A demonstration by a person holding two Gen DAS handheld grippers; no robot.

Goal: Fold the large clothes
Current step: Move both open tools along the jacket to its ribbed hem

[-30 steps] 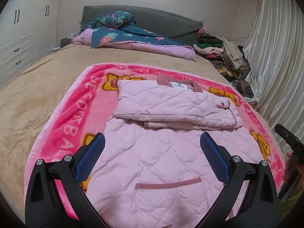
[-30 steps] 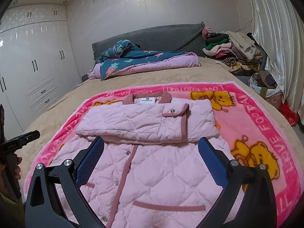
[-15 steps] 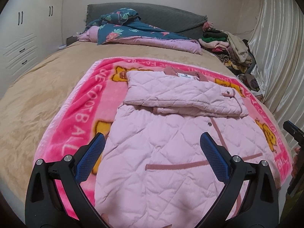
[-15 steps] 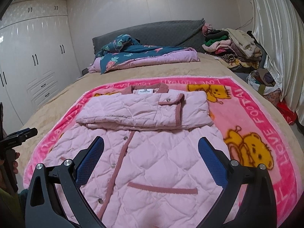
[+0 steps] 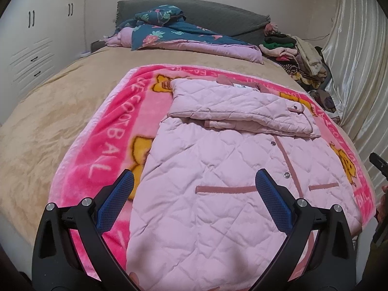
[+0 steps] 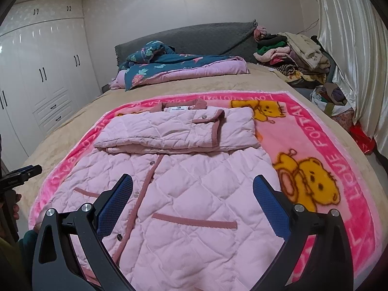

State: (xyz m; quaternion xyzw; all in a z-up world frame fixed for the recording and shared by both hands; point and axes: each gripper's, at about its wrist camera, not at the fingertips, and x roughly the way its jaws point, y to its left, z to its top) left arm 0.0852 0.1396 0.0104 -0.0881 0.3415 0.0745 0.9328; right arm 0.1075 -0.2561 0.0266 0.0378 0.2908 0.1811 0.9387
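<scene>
A pale pink quilted jacket (image 5: 218, 169) is lying front-up on a fuzzy hot-pink blanket (image 5: 109, 131) printed with yellow bears and white lettering, its diamond stitching puffy and soft. Both sleeves are lying folded across the chest in a flat padded band near the blanket's far edge, just below the dusty-rose collar (image 6: 179, 104). Rose piping is running down the snap-button placket, and two slim welt pockets are sitting toward the near hem. The left gripper (image 5: 194, 186) is hovering spread wide over the hem by the blanket's near-left corner, blue textured pads (image 5: 114, 201) clasping nothing. The right gripper (image 6: 192, 189) is hanging likewise wide and empty above the near-right part. The blanket is covering a tan plush bedspread (image 6: 264, 77).
</scene>
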